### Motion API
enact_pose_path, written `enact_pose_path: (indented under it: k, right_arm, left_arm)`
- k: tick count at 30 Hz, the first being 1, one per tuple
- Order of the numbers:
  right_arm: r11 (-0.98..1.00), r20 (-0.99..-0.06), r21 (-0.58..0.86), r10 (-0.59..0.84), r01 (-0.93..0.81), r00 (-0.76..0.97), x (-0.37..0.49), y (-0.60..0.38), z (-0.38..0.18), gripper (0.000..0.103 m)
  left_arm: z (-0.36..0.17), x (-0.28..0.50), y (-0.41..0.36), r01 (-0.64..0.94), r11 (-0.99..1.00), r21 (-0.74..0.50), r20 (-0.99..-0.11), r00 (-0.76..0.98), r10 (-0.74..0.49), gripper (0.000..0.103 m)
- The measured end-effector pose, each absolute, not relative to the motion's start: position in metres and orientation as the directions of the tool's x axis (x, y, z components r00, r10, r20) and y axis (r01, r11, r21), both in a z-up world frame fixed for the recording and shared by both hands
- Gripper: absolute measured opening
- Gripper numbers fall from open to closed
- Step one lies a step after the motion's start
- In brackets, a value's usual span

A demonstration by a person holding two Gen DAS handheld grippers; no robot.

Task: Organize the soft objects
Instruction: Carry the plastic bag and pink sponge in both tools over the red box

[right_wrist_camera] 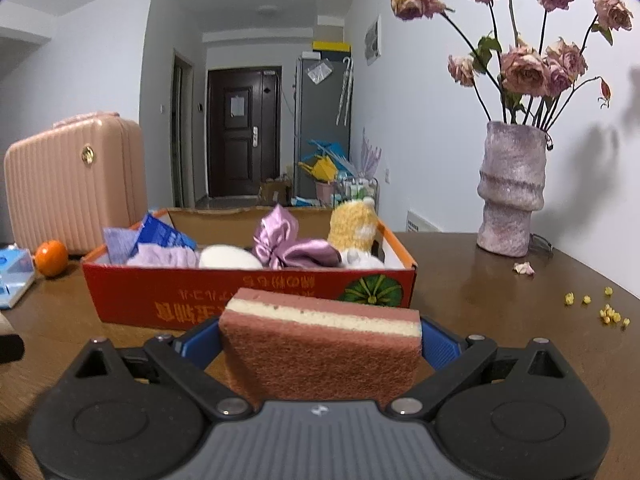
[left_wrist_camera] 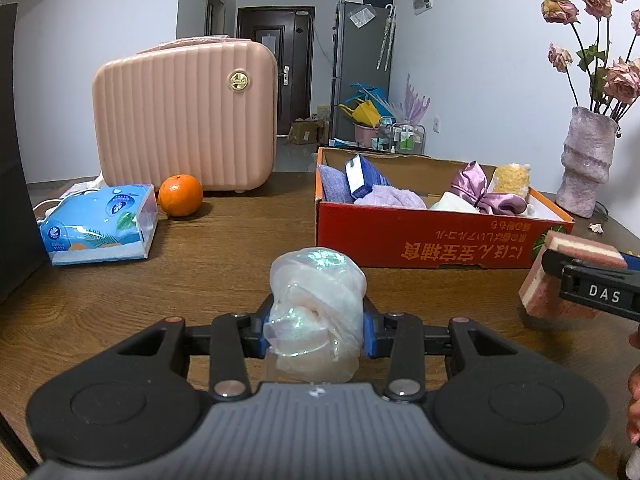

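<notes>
Left gripper: pinching the iridescent scrunchie, held above the table.
Right gripper: clamped on the pink sponge.
Cardboard box: at 1 o'clock in the left wrist view, 12 o'clock in the right; already crowded.
Advice: clear the near wall, release each over a bare patch, one at a time.
</notes>
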State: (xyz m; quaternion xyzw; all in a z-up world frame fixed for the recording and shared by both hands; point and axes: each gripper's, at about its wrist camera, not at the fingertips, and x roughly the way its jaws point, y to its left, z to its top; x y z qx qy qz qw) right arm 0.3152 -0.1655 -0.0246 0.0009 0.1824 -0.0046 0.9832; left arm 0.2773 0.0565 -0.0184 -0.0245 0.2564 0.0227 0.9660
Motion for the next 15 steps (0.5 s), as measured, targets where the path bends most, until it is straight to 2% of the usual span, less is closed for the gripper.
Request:
enact_pose_path:
  k: [15]
  right_arm:
    - [0.998, -0.181, 0.039, 0.054, -0.048, 0.982, 0.316, -0.169, -0.003, 0.1]
  left_arm:
    - [-0.001, 0.294, 0.036, -0.063, 0.997, -0.045, -0.444, 0.895, 0.037, 0.041]
